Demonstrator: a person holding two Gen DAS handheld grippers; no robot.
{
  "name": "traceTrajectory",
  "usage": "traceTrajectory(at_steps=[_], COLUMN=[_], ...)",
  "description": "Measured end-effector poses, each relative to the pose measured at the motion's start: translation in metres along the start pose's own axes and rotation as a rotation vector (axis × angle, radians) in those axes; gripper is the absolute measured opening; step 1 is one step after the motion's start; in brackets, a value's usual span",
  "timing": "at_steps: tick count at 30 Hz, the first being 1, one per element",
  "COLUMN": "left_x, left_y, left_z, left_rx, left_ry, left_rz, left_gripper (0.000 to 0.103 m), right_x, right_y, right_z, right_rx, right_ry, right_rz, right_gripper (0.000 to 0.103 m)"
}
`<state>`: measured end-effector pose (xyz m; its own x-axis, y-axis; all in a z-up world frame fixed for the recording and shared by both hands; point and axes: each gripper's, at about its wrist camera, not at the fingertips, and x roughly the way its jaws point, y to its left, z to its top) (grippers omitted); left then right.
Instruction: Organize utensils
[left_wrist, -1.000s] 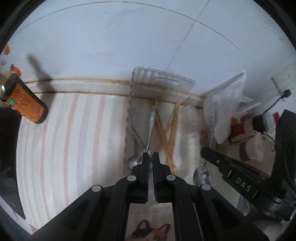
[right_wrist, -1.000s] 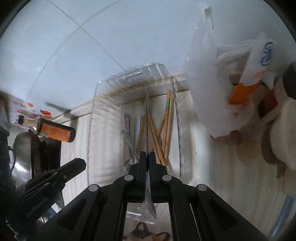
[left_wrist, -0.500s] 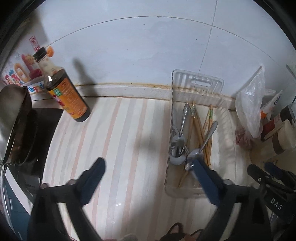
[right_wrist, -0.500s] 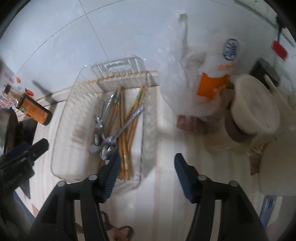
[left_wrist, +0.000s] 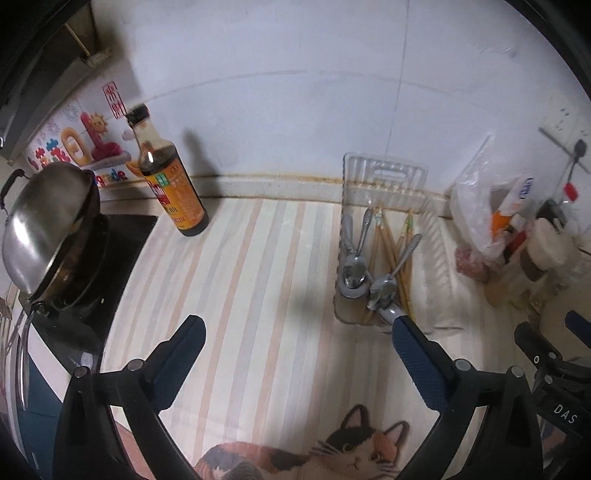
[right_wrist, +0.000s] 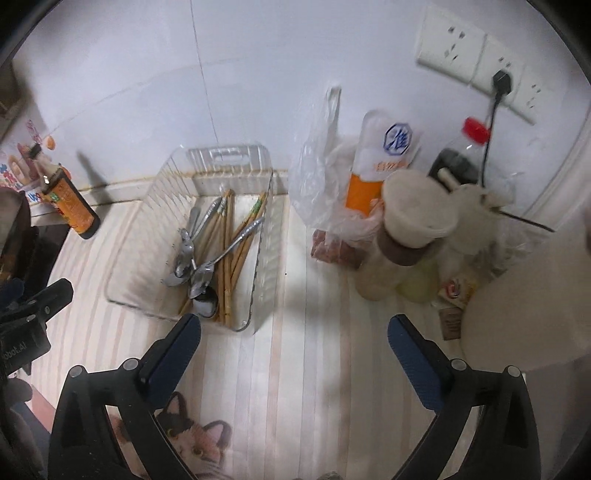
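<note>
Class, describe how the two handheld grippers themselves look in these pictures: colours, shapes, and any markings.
The left gripper and right gripper look alike: black angular linkage arms with round silver rivets, ending in long fingers faced with dark blue dimpled pads. In the left wrist view, the right gripper's black body carries white "DAS" lettering. No cables or sleeves are visible.

Striped table (right_wrist: 317, 325) – pale with pinkish bands. Sitting on it: a clear plastic tray (right_wrist: 140, 236) against the wall, a soy sauce bottle (left_wrist: 173, 192) to its left, and a cluster of bags and lidded jars (right_wrist: 413, 225) to its right – plus a wok (left_wrist: 48, 225) on the black stovetop (left_wrist: 125, 236).
</note>
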<state>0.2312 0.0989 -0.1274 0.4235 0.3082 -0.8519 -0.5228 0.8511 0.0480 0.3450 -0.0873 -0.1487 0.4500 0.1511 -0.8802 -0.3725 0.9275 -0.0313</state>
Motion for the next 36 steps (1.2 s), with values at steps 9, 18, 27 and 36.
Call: traceTrajectory(at_steps=[9,18,27,36], left_x=[-0.088,-0.179,-0.219,-0.236], left_y=[0.018,0.034,0.043,0.044], left_z=[-0.017,-0.040,-0.056,-0.063], left_rx=[0.038,0.083,0.073,0.036], left_ry=[-0.100,-0.168,-0.106,-0.101], left_rz=[-0.057,-0.151,-0.244,-0.273], left_gripper=[0.103,0.103,0.103,0.103], right_x=[-0.102,-0.202,-0.266,-0.284], right_y=[-0.004,-0.003,-0.004,-0.008], right_z=[-0.024,-0.060,-0.083,-0.081], right_rx=[0.046,0.096,0.098,0.076], right_ry=[-0.113,-0.185,-0.189,-0.177], right_rz=[0.004,0.077,0.173,0.250], right_gripper=[0.103,0.103,0.103,0.103])
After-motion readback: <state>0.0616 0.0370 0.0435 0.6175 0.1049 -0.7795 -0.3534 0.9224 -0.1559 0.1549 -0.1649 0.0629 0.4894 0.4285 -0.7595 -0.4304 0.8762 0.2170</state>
